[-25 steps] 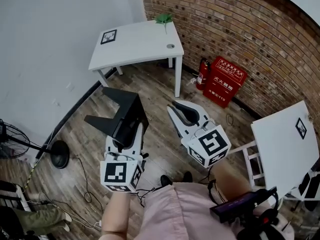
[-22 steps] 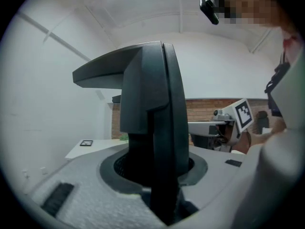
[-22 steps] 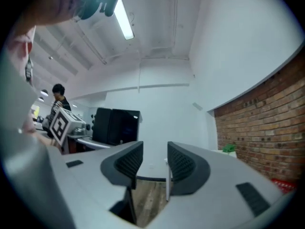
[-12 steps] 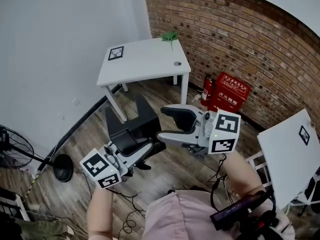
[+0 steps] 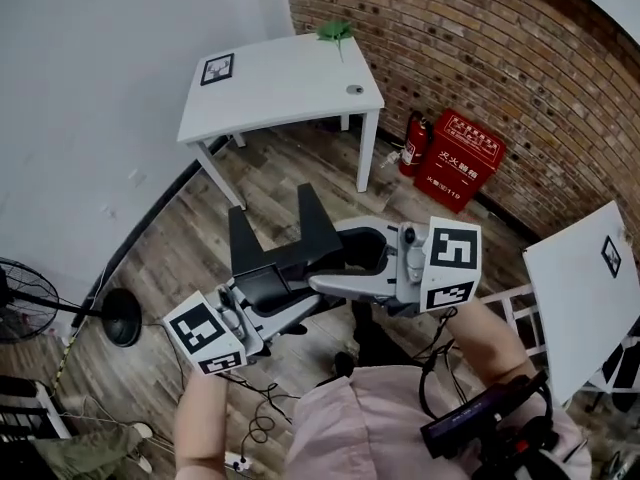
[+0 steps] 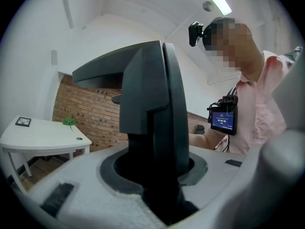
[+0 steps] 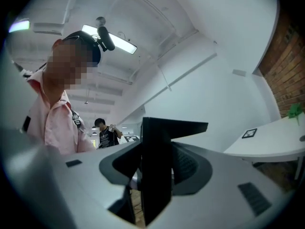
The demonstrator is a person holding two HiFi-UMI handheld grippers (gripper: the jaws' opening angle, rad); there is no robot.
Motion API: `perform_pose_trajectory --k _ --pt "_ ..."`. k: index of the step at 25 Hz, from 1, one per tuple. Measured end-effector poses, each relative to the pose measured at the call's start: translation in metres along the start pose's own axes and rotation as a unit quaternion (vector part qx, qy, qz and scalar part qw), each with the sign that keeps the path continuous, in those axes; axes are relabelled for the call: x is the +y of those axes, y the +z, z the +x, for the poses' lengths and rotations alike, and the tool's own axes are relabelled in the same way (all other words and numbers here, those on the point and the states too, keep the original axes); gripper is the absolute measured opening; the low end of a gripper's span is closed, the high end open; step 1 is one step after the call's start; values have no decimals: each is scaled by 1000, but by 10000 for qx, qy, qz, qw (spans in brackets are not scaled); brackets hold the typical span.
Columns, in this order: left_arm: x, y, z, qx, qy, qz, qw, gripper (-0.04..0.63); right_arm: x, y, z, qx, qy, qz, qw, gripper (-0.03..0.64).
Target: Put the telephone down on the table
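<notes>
The telephone (image 5: 285, 238) is a black angular piece, held in the air above the wooden floor. My left gripper (image 5: 288, 303) comes in from the lower left and is shut on its lower part. In the left gripper view the telephone (image 6: 152, 104) fills the space between the jaws of the left gripper (image 6: 157, 180). My right gripper (image 5: 340, 263) points left at the same piece, and its jaws are closing with the telephone's flat edge (image 7: 157, 161) standing between them. The ribbed pad (image 7: 187, 165) still shows a gap to that edge.
A white table (image 5: 280, 88) stands ahead by the brick wall, with a green thing (image 5: 335, 30) at its far corner. A second white table (image 5: 580, 288) is at the right. A red extinguisher box (image 5: 455, 158), a fan (image 5: 25, 298) and floor cables lie around.
Both grippers swung from pointing forward to pointing at each other. The right gripper's jaws opened and moved left over the telephone, which the left gripper kept holding and tilted.
</notes>
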State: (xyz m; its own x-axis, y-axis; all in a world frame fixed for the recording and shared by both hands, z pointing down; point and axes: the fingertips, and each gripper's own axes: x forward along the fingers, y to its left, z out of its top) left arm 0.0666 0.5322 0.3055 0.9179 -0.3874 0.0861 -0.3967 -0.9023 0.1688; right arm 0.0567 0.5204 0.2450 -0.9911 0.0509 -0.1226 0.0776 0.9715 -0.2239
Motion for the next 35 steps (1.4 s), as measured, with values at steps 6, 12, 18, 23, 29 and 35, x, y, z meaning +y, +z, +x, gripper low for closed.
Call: perform_pose_trajectory --k 6,12,18,23,29,35 --pt "50 -10 25 94 -55 -300 9995 163 -60 -6 -8 -74 -43 214 9997 186" --pt "113 -1 57 166 -98 -502 9986 163 -131 9 -17 -147 -139 324 9993 184" --pt "162 18 95 130 -96 -660 9977 163 -190 32 -35 -210 -122 384 9990 184" --pt "194 34 119 141 -26 -564 9983 163 -226 50 -46 -230 -59 332 9992 184" --pt "225 46 137 81 49 -527 9986 163 -259 66 -51 -279 24 229 9993 184" --pt "260 40 131 74 116 -552 9984 164 -291 58 -33 -203 76 291 9993 184"
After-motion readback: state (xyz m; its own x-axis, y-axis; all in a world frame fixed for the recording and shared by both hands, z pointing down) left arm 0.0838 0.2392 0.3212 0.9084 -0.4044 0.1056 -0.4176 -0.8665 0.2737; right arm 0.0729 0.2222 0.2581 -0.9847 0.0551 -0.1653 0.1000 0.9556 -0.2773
